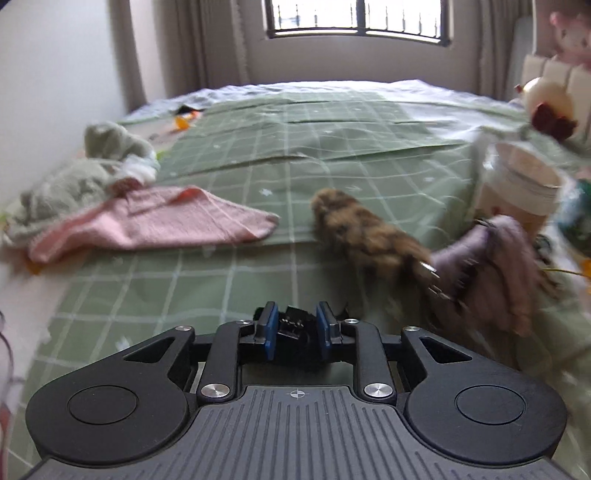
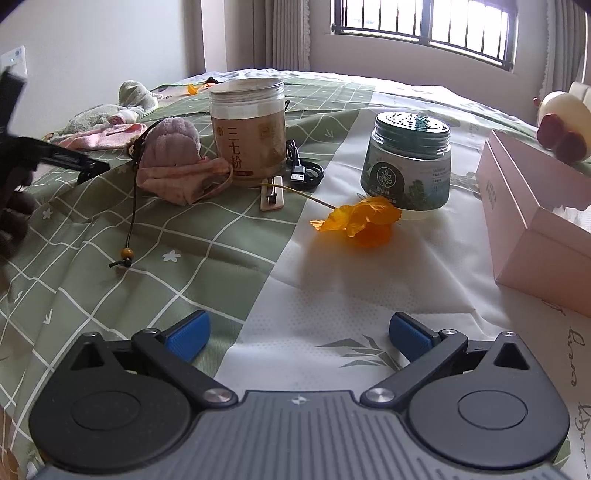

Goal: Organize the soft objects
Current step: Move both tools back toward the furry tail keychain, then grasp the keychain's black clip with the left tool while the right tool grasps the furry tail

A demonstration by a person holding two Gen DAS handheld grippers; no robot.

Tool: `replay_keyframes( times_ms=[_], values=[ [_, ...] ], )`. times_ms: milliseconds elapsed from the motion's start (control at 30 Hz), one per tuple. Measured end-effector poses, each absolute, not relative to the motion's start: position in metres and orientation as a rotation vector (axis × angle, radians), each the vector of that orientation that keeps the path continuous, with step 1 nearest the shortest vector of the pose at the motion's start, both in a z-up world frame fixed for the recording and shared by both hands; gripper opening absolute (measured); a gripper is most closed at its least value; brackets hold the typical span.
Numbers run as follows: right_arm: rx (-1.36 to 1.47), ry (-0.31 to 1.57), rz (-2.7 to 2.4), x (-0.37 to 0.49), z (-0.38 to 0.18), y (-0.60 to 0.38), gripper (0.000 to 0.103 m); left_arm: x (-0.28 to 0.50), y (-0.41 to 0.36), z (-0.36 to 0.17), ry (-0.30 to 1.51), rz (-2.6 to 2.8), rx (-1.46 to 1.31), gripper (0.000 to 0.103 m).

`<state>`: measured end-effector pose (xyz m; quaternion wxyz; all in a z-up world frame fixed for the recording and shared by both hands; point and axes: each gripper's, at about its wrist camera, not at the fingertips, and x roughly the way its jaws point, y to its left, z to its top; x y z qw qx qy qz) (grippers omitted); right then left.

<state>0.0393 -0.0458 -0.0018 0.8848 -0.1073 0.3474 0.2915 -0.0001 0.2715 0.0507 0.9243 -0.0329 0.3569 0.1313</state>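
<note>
Bed [image 1: 288,155] strewn with soft things | left gripper [image 1: 297,325]: pads parted, a black clip seen between them, contact not discernible | right gripper [image 2: 298,334]: spread wide, nothing held | pink cloth [image 1: 159,221] laid beside grey-green plush [image 1: 92,173]; purple pouch [image 2: 173,155] against tan jar [image 2: 249,129].

We look from the left wrist camera low over the green checked bedspread [image 1: 295,155], tilted down and facing the window [image 1: 356,16] at top centre. Our right wrist view faces the same window [image 2: 424,26], equally low. We share the tan jar [image 1: 517,184] [image 2: 247,129], the purple pouch [image 1: 491,266] [image 2: 177,166] and the pink towel [image 1: 147,221] [image 2: 107,134].
</note>
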Motion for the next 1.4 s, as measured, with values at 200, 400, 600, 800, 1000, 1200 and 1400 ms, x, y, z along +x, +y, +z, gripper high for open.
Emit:
replay_keyframes(
  times_ms=[200,400,600,800,1000,1200,1400],
  values=[
    [-0.224,0.726,0.613,0.040,-0.002,-0.046,0.103,-0.049,0.287,0.059,0.609,0.203,-0.258,0.033],
    [-0.222,0.725,0.613,0.040,-0.003,-0.046,0.103,-0.064,0.312,0.072,0.574,0.308,-0.525,0.032],
    [-0.220,0.725,0.618,0.040,-0.002,-0.046,0.103,-0.029,0.317,0.068,0.643,0.193,-0.393,0.033],
    [-0.231,0.719,0.637,0.036,-0.002,-0.047,0.103,-0.032,0.303,0.066,0.747,0.024,-0.043,0.033],
    [-0.246,0.762,0.652,0.043,-0.001,-0.045,0.103,-0.039,0.293,0.051,0.826,0.010,0.108,0.035],
    [-0.277,0.802,0.661,0.047,0.002,-0.042,0.103,-0.024,0.302,0.046,0.763,0.067,0.018,0.036],
    [-0.428,0.741,0.738,0.039,0.039,-0.015,0.103,-0.010,0.304,0.041,0.703,0.051,-0.078,0.037]
  ],
)
